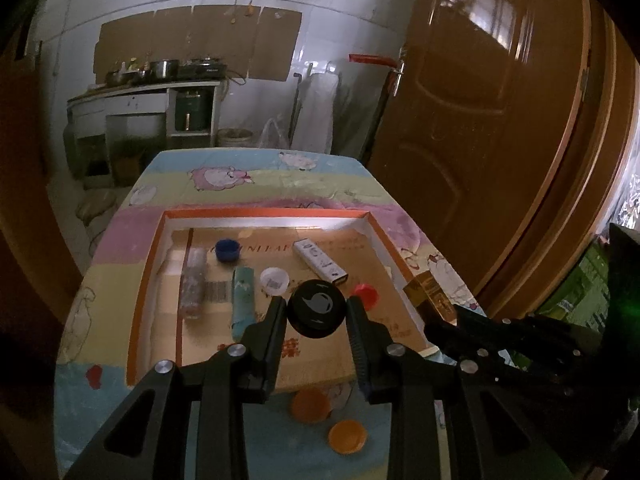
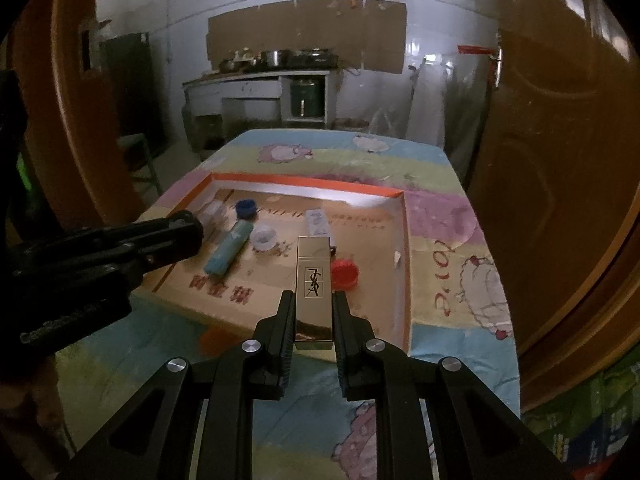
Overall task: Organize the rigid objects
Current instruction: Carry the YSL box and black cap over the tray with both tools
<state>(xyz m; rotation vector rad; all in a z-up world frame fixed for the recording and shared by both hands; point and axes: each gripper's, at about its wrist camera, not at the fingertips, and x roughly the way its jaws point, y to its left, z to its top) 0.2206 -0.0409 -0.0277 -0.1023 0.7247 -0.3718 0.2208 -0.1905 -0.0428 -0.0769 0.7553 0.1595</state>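
Right claw point(image 2: 314, 312) clamped on gold rectangular lipstick case point(image 2: 314, 280), long axis pointing forward beyond fingertips, left claw point(image 1: 316, 308) gripping round black lid point(image 1: 317, 309), its underside hidden.

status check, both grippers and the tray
Left gripper shut on black cap. Right gripper shut on gold case. Both above tray. Two orange caps outside it.

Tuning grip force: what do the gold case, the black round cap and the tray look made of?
Gold case: metal or metallised plastic, mirror gloss; it reflects its surroundings. Held in the right tongs.
Black round cap: probably hard plastic, semi-gloss, soft highlights, printed white logo. Held in the left tongs.
Tray: looks like cardboard, matte, orange rim, printed brown floor.
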